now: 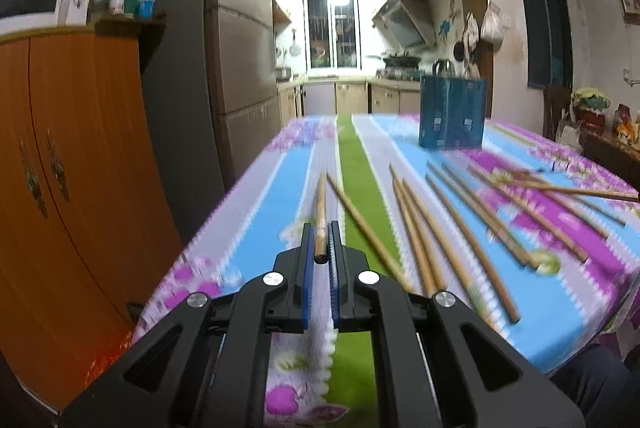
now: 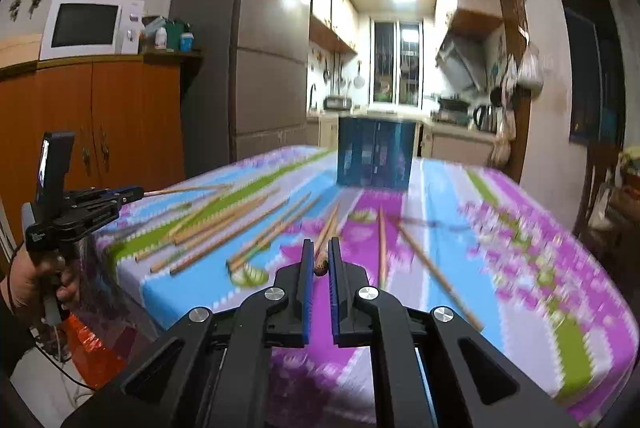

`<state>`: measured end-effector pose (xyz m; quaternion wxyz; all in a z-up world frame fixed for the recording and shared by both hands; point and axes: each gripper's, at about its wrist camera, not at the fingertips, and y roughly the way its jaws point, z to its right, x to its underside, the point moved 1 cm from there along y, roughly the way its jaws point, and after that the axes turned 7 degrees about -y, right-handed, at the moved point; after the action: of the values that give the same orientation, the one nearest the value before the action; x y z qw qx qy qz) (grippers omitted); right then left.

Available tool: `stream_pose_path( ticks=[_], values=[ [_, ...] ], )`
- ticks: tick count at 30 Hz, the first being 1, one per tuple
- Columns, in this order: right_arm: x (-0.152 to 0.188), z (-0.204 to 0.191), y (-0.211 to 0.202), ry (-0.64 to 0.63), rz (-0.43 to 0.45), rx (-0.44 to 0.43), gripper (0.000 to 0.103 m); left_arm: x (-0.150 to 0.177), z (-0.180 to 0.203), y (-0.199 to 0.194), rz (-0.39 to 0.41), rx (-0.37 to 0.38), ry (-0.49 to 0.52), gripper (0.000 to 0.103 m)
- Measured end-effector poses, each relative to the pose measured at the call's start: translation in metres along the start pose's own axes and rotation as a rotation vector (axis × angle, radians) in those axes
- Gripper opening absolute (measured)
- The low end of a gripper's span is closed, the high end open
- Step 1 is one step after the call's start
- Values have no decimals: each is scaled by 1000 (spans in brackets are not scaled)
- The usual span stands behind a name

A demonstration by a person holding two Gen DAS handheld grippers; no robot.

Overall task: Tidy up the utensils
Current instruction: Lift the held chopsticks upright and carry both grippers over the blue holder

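Across the room, a tall grey-brown refrigerator stands beside an orange wooden cabinet with a white microwave oven on top. Nearer, a long table with a striped floral cloth in blue, purple, green and white carries a dark blue rectangular box standing upright at the far end. Loose light-brown wooden chopsticks lie scattered over the cloth, some crossing. Left gripper, black with blue pads, is clamped on one brown wooden chopstick, which points forward, away from the camera. Right gripper is clamped on another brown chopstick, butt end between the pads. A hand holds the left gripper's handle at the table's edge.
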<state>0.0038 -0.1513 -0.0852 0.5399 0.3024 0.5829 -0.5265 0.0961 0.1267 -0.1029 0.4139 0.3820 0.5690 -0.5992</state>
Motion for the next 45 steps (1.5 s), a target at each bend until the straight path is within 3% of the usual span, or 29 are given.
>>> stream_pose_path(
  ticks=[9,17,22,30,45],
  values=[
    [-56,18,-6,-77,128,2,8,-62,14,-16,119,26,43,5],
    [-113,48,27,-80,156,-62,8,-128,37,-3,199,46,128,5],
    [-143,65,49,-65,152,-98,8,-169,55,2,206,82,143,5],
    [-185,91,68,-13,150,-144,8,-204,100,1,186,173,176,5],
    [-273,153,114,3,197,-108,8,-280,168,42,139,324,106,5]
  ],
)
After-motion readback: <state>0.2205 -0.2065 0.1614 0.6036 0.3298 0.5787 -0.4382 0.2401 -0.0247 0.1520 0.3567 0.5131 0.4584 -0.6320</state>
